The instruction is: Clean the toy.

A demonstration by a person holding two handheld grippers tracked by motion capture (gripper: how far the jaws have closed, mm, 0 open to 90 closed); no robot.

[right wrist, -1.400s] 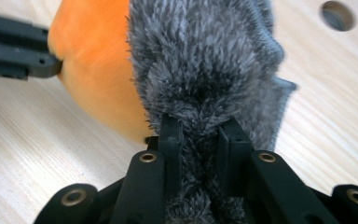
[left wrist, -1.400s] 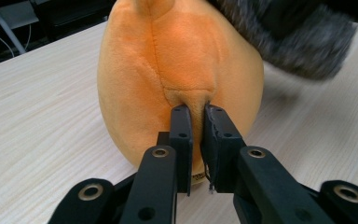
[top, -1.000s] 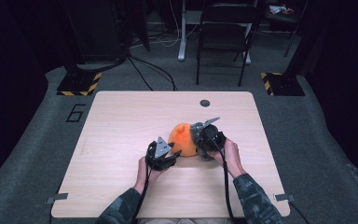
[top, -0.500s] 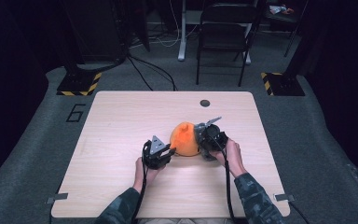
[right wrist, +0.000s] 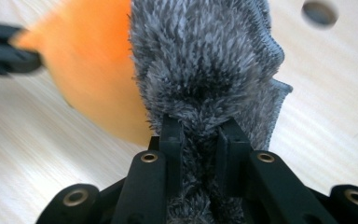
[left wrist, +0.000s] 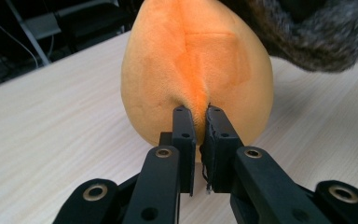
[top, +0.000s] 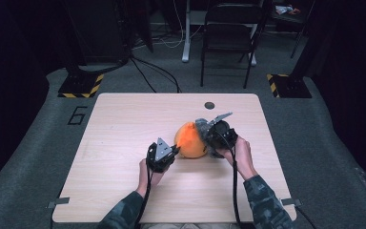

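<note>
On your wooden table [top: 124,143], just in front of its round hole [top: 209,105], the orange plush [top: 190,140] rests; your left gripper [left wrist: 196,116] has just closed, pinching its near end, and your right gripper [right wrist: 200,128] clamps the grey fuzzy cloth [right wrist: 205,60] touching it.

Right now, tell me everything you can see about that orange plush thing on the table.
The orange plush is a soft, egg-shaped toy of short velvety fabric, with a darker orange seam down its middle and a faint stitched square patch. It rests on the wooden table near the centre, narrow end up in the left gripper view. The left tongs pinch a fold of its fabric. A grey furry piece lies against its far side, clamped by the right tongs.
</note>
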